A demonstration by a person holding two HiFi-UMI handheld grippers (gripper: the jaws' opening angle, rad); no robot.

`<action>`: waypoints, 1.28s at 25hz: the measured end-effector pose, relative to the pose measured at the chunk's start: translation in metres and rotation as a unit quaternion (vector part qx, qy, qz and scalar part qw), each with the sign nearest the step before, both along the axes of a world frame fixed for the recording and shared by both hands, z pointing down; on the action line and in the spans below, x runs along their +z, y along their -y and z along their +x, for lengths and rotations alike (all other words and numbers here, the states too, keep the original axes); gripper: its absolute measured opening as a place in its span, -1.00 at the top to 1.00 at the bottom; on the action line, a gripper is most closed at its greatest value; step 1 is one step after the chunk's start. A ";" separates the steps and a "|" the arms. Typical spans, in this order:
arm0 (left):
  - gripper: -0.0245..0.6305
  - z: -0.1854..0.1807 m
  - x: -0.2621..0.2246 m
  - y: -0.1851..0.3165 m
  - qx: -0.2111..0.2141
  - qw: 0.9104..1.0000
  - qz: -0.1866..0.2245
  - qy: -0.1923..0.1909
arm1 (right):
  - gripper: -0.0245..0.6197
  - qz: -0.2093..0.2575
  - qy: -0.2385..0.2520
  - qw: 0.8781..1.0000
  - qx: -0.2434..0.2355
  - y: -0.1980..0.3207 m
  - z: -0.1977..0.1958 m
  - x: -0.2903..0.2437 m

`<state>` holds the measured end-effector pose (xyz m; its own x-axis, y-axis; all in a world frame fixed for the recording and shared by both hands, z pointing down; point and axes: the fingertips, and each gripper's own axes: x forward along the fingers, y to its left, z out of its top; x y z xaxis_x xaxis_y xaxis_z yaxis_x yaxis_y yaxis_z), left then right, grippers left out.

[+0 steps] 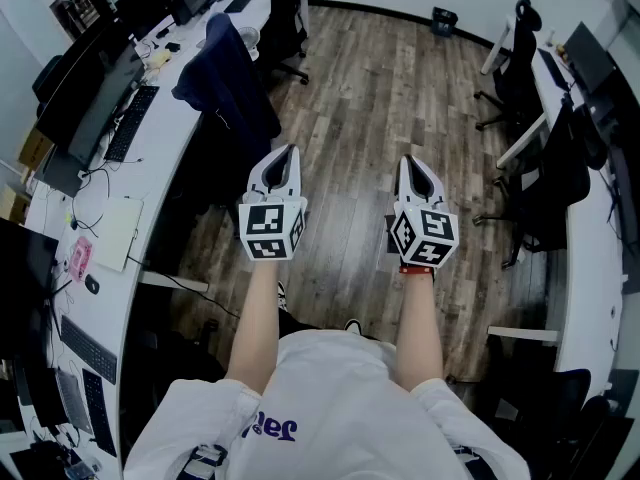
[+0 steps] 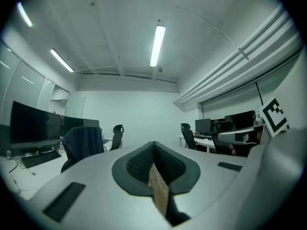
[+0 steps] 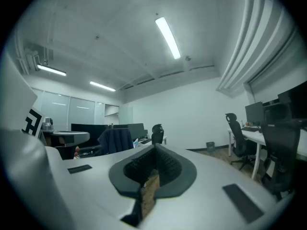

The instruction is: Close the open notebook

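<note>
I see no open notebook for certain; a flat white pad (image 1: 118, 233) lies on the long left desk (image 1: 160, 138), too small to tell what it is. My left gripper (image 1: 283, 158) and right gripper (image 1: 413, 165) are held out level, side by side over the wooden floor (image 1: 350, 98) of the aisle, away from both desks. In the left gripper view the left gripper (image 2: 154, 145) has its jaw tips meeting with nothing between them. The right gripper (image 3: 154, 147) looks the same in its own view, shut and holding nothing.
Monitors (image 1: 90, 98), keyboards and cables sit on the left desk, and a chair draped with a dark jacket (image 1: 228, 78) stands beside it. On the right is a second desk (image 1: 590, 268) with black office chairs (image 1: 520, 68). A small bin (image 1: 444, 20) stands at the far wall.
</note>
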<state>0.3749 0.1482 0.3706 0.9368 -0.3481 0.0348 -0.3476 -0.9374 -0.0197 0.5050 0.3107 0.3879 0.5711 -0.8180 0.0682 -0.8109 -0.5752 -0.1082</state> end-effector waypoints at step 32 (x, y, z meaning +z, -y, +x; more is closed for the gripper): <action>0.87 -0.290 0.000 0.181 -0.320 0.947 -0.020 -0.018 | 0.88 0.021 0.051 0.921 -0.386 0.311 -0.268 -0.014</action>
<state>0.0846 -0.0327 0.3703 0.5357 -0.8438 0.0319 -0.8443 -0.5348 0.0345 0.2374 0.0001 0.3743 -0.1893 -0.9807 0.0487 -0.9606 0.1747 -0.2159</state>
